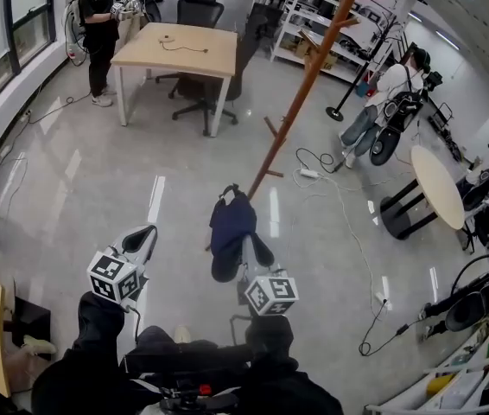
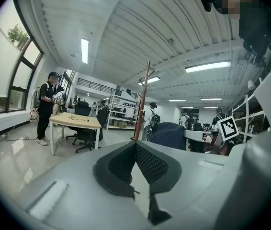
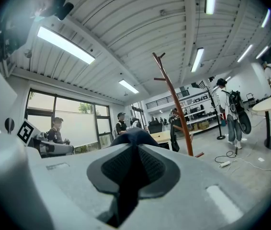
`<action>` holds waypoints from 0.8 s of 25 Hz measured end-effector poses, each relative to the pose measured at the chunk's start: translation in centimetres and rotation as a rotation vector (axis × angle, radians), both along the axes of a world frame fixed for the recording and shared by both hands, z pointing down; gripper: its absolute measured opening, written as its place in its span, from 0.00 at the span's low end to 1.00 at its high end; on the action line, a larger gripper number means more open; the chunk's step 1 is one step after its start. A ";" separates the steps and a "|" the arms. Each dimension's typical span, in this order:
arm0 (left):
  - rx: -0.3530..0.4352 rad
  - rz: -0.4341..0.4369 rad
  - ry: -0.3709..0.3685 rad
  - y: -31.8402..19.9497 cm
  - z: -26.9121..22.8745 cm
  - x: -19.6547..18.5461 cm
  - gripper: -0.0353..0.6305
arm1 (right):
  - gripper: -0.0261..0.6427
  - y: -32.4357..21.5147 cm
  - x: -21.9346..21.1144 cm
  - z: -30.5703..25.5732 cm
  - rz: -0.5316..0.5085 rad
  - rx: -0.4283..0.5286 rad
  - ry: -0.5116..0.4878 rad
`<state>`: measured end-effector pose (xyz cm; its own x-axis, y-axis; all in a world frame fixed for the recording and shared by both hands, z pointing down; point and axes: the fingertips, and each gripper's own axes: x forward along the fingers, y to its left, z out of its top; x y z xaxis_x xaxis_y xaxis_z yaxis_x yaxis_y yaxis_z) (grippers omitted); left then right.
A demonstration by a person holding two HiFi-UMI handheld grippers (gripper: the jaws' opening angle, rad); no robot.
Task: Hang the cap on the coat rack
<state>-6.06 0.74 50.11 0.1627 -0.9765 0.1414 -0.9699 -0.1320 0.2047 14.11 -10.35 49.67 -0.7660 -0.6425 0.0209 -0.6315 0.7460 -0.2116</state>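
Note:
A dark navy cap (image 1: 231,226) hangs from my right gripper (image 1: 243,259), which is shut on its cloth. In the right gripper view the cap (image 3: 132,136) bulges just past the pinched jaws of the right gripper (image 3: 136,150). The brown wooden coat rack (image 1: 307,79) stands beyond the cap, its foot (image 1: 260,180) close behind it; its pegs show as the coat rack (image 3: 173,96) ahead and to the right. My left gripper (image 1: 142,238) hovers to the left of the cap, apart from it. Its jaws meet at the left gripper (image 2: 135,145) tip with nothing between them. From there the cap (image 2: 170,134) is to the right.
A wooden table (image 1: 180,48) with office chairs (image 1: 200,9) stands at the back. A person (image 1: 99,26) stands left of it, another person (image 1: 381,104) is at the right. A round white table (image 1: 438,185), floor cables (image 1: 338,178) and shelving (image 1: 315,17) lie right of the rack.

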 end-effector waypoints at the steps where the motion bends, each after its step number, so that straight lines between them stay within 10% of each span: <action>1: 0.000 -0.001 0.002 -0.2 0.0 -0.1 0.06 | 0.10 -0.1 0.0 0.0 -0.002 0.001 0.003; 20: -0.012 0.123 0.010 -5.4 1.1 -2.8 0.06 | 0.10 -2.4 -1.8 1.2 0.114 -0.012 0.010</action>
